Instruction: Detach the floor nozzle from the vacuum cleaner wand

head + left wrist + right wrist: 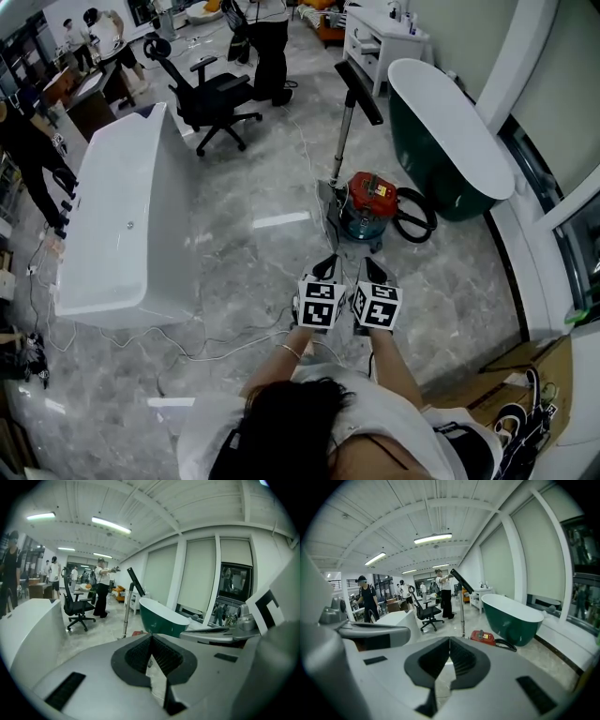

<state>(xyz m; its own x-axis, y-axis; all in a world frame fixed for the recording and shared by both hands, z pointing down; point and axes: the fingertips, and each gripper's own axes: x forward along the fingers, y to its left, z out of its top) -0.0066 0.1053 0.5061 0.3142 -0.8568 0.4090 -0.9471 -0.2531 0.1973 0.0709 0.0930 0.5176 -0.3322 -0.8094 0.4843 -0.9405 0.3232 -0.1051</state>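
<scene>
- Head view: L gripper (325, 269) & R gripper (375, 272) held side by side, both aimed at vacuum canister (371, 199) but well apart from it. Prob. lining up an approach.
- Both tongs fully closed, tips meeting, nothing betw. them. Nothing within reach to hold yet.
- Upright wand (344, 141) stands just beside canister. Floor nozzle (360, 92) = dark flat head at its top end, slanted, not yet detached.
- Nozzle/wand joint & any latch too small to read. Foot of wand hard to make out next to canister.
</scene>
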